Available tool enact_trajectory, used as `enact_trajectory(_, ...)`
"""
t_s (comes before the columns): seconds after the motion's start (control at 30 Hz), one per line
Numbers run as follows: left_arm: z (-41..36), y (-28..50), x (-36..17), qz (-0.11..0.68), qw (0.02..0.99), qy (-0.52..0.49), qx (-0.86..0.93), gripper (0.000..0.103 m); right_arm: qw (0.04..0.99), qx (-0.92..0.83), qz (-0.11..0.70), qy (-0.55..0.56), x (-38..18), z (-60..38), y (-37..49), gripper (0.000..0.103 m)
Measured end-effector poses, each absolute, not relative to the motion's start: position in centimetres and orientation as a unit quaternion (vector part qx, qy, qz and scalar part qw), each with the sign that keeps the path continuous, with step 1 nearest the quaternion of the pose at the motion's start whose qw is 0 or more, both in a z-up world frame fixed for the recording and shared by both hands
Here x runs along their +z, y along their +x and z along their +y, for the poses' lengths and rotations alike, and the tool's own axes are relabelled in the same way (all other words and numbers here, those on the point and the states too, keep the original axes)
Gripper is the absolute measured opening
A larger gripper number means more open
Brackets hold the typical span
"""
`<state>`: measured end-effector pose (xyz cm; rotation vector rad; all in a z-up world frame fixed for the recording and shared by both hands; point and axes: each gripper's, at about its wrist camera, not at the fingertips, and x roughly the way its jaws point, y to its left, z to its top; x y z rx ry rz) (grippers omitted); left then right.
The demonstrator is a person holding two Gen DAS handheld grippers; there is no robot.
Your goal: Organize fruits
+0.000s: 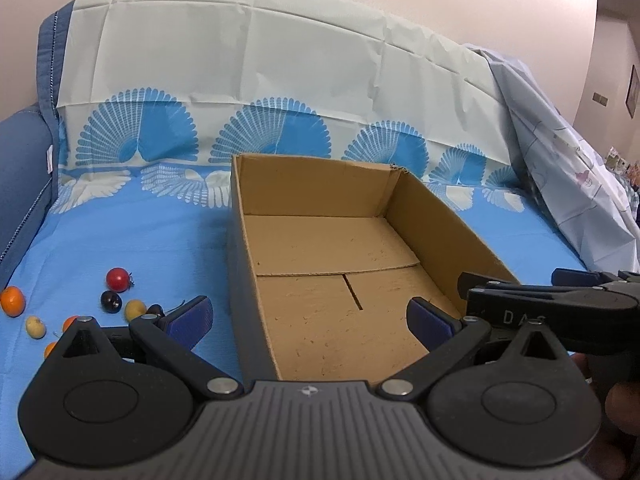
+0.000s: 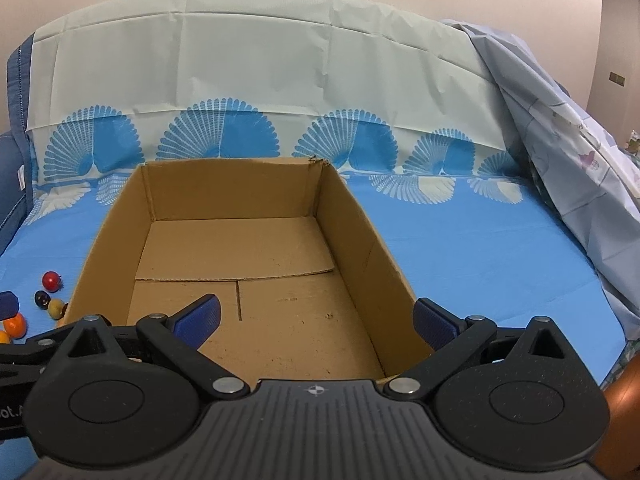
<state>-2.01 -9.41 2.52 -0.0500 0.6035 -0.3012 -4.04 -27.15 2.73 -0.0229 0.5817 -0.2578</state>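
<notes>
An open, empty cardboard box (image 1: pixel 436 220) stands on the blue cloth; it also shows in the right wrist view (image 2: pixel 352 224). Small fruits lie left of it: a red one (image 1: pixel 117 279), a dark one (image 1: pixel 110 301), a yellow one (image 1: pixel 135 309), another yellow one (image 1: pixel 35 326) and an orange one (image 1: pixel 12 301). The red fruit (image 2: pixel 51 281) and an orange one (image 2: pixel 15 325) show in the right wrist view too. My left gripper (image 1: pixel 310 320) is open and empty over the box's near left wall. My right gripper (image 2: pixel 318 320) is open and empty over the box's near end.
The blue patterned cloth (image 2: pixel 480 252) covers a sofa seat and its backrest (image 1: pixel 240 52). A blue armrest (image 1: pixel 24 168) is at the left. A pale sheet (image 2: pixel 568 160) hangs at the right. The right gripper's body (image 1: pixel 560 308) shows beside the box.
</notes>
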Motion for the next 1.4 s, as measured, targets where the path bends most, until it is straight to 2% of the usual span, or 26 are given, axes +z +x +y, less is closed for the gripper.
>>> enact_trajectory(0.3,-9.4,-2.1,2.6,0.289,0.946,-0.022,-0.148,0.103,0.947,-0.153,0.284,-0.006,2.9,-27.5,-4.0,0.098)
enact_trajectory(0.43,-9.4,-2.3,2.5,0.286,0.946,-0.018,-0.153,0.099,0.946,-0.159,0.281,0.002,3.0,-27.4,-4.0,0.082)
enact_trajectory(0.53,-9.6,-2.2,2.3,0.29,0.945,-0.013,-0.153,0.091,0.948,-0.171,0.267,0.004,3.0,-27.4,-4.0,0.081)
enact_trajectory(0.6,-9.6,-2.1,2.2,0.294,0.944,-0.008,-0.15,0.077,0.949,-0.177,0.259,0.005,3.1,-27.3,-4.0,0.081)
enact_trajectory(0.63,-9.6,-2.0,2.1,0.296,0.944,-0.006,-0.148,0.075,0.951,-0.179,0.253,0.005,3.1,-27.3,-4.0,0.081)
enact_trajectory(0.7,-9.6,-1.9,1.9,0.297,0.943,-0.002,-0.147,0.06,0.95,-0.179,0.254,0.01,3.1,-27.3,-4.0,0.081)
enact_trajectory(0.8,-9.5,-1.9,1.8,0.298,0.944,0.007,-0.145,0.045,0.95,-0.178,0.257,0.017,3.2,-27.4,-3.9,0.081)
enact_trajectory(0.87,-9.5,-1.9,1.8,0.297,0.944,0.009,-0.145,0.039,0.95,-0.174,0.258,0.021,3.2,-27.4,-4.0,0.08)
enact_trajectory(1.07,-9.4,-1.9,1.9,0.293,0.945,0.012,-0.147,0.038,0.951,-0.166,0.261,0.015,3.3,-27.1,-4.0,0.074)
enact_trajectory(1.1,-9.3,-1.9,1.9,0.291,0.945,0.013,-0.148,0.035,0.951,-0.165,0.262,0.014,3.3,-27.0,-4.0,0.073)
enact_trajectory(1.2,-9.2,-2.2,2.2,0.275,0.95,0.017,-0.148,0.021,0.952,-0.154,0.263,0.018,3.4,-26.7,-4.0,0.063)
enact_trajectory(1.23,-8.9,-2.3,2.4,0.27,0.951,0.015,-0.151,0.018,0.953,-0.148,0.263,0.022,3.4,-26.6,-4.0,0.057)
enact_trajectory(1.27,-8.5,-2.4,2.7,0.269,0.95,0.009,-0.16,0.006,0.954,-0.144,0.264,0.025,3.5,-26.5,-3.9,0.048)
enact_trajectory(1.33,-7.2,-2.4,3.5,0.27,0.946,0.007,-0.178,0.004,0.955,-0.13,0.265,0.031,3.5,-25.9,-3.8,0.032)
enact_trajectory(1.4,-5.7,-1.9,4.8,0.271,0.94,0.022,-0.204,0.004,0.959,-0.107,0.26,0.037,3.7,-24.8,-3.8,0.028)
